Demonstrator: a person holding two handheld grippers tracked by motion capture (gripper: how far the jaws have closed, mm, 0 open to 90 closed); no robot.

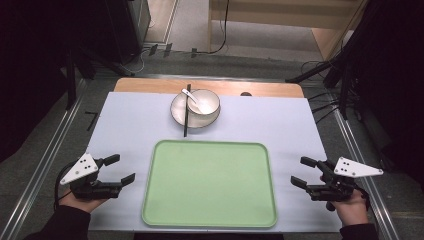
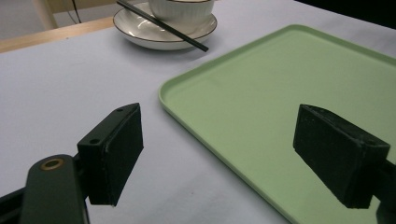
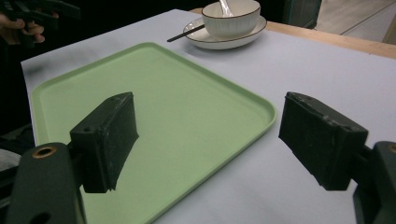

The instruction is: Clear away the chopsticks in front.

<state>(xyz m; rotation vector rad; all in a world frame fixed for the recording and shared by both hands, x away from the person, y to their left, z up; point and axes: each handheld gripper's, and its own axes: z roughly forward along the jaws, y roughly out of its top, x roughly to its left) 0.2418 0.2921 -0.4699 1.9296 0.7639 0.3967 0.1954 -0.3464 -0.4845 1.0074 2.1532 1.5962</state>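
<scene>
A big bench [image 1: 130, 120] with a pale cover fills the middle of the high view. A strip of bare wood shows along its far edge.

A green tray [image 1: 210, 182] lies flat on the near half of the bench. It has round corners and a low rim, and its inside is bare.

Just past the far edge of the tray sits a white plate [image 1: 178, 111] with a dark rim. A white bowl [image 1: 204, 105] stands on the plate. A white spoon [image 1: 192, 100] leans in the bowl, with its handle sticking out over the rim. A black chopstick [image 1: 186, 111] lies across the left side of the plate, and its near tip comes close to the tray.

The left gripper [image 1: 120, 170] is held in a hand [image 1: 82, 201] just left of the tray, low over the bench. Its fingers [image 2: 114, 151] are spread wide apart with nothing between them.

The right gripper [image 1: 302, 171] is held in the other hand [image 1: 352, 207] just right of the tray. Its fingers [image 3: 108, 140] are spread wide too, and they grip nothing.

Both grippers point in toward the tray, well apart from the bowl.
</scene>
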